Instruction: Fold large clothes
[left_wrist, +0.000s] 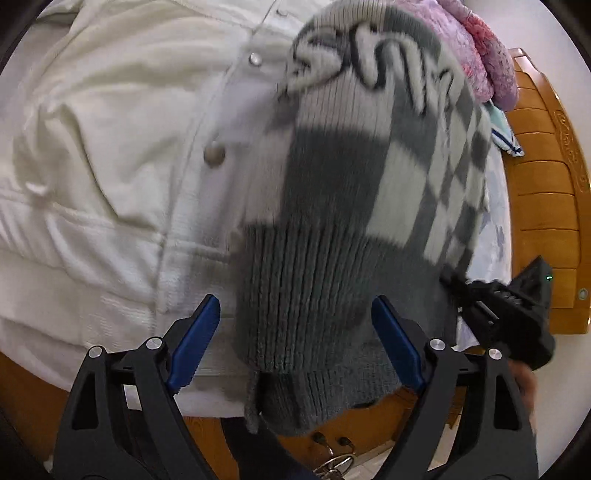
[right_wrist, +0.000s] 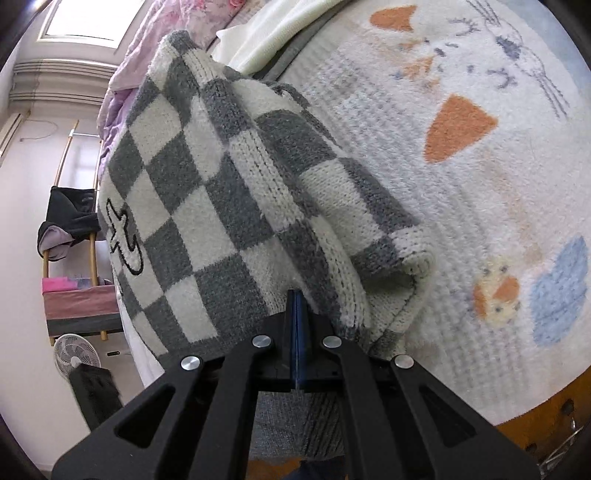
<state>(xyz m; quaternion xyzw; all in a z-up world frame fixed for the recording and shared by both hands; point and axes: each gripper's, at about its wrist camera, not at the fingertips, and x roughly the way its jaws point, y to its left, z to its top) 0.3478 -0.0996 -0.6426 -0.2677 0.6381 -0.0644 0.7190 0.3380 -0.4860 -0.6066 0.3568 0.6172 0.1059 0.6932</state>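
A grey and white checkered knit sweater (left_wrist: 354, 206) with black lettering hangs lifted over the bed; its ribbed grey hem lies between my left fingers. My left gripper (left_wrist: 295, 321) is open, blue pads wide apart either side of the hem. In the right wrist view the sweater (right_wrist: 221, 206) drapes in folds over a blanket. My right gripper (right_wrist: 295, 306) is shut on the sweater's edge, blue pads pressed together. The right gripper's black body (left_wrist: 506, 314) shows at the right of the left view.
A cream jacket with snap buttons (left_wrist: 122, 155) lies on the bed to the left. A white blanket with rabbit and carrot pictures (right_wrist: 461, 166) covers the bed. Wooden bed frame (left_wrist: 546, 206) at right. Pink bedding (left_wrist: 480, 48) behind. A fan (right_wrist: 74, 360) and rack (right_wrist: 70, 229) stand beside the bed.
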